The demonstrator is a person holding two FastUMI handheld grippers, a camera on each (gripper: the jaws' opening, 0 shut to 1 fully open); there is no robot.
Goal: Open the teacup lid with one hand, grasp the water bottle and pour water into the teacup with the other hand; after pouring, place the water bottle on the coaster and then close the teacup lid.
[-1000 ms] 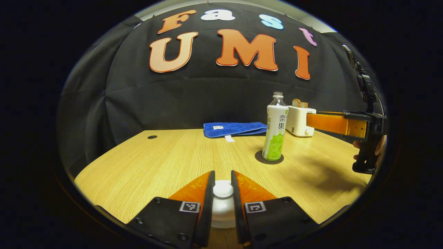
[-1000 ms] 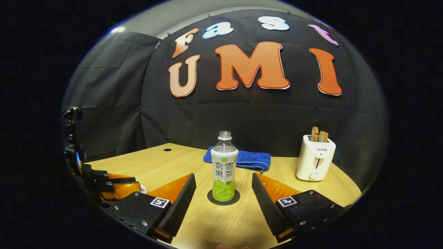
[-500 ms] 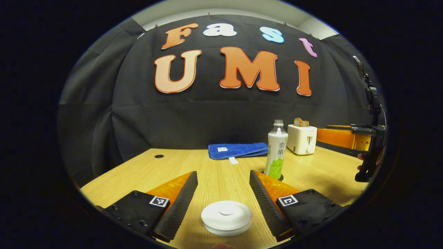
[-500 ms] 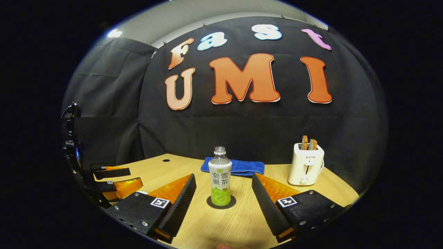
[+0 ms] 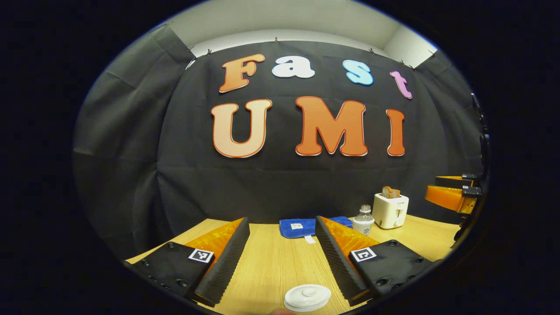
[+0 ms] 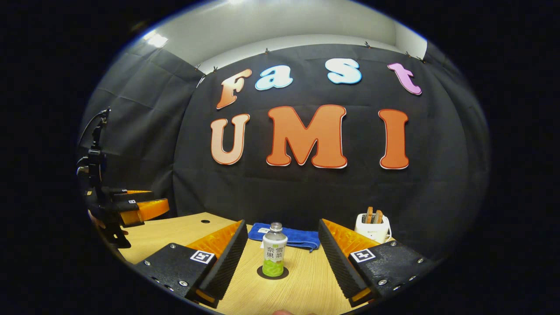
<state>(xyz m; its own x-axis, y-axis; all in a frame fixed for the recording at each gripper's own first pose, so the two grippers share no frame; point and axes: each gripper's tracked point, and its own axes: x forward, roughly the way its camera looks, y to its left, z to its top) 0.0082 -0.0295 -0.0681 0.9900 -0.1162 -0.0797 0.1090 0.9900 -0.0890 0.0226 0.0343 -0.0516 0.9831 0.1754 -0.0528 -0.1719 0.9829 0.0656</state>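
Both grippers (image 5: 282, 262) (image 6: 282, 262) gape empty, bottle (image 6: 274, 256) on coaster (image 6: 283, 274), teacup lid (image 5: 307, 297) seated: task looks finished, nothing left to grasp.

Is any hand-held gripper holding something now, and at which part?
Nothing is held. Both hand-held grippers, left and right, are open; teacup lid and water bottle stand free.

- The white teacup lid (image 5: 307, 297), round with a small knob, sits closed on the teacup on the wooden surface (image 5: 271, 267).
- The water bottle (image 6: 274, 256), capless with a white-and-green label, stands upright on the dark round coaster (image 6: 272, 274).
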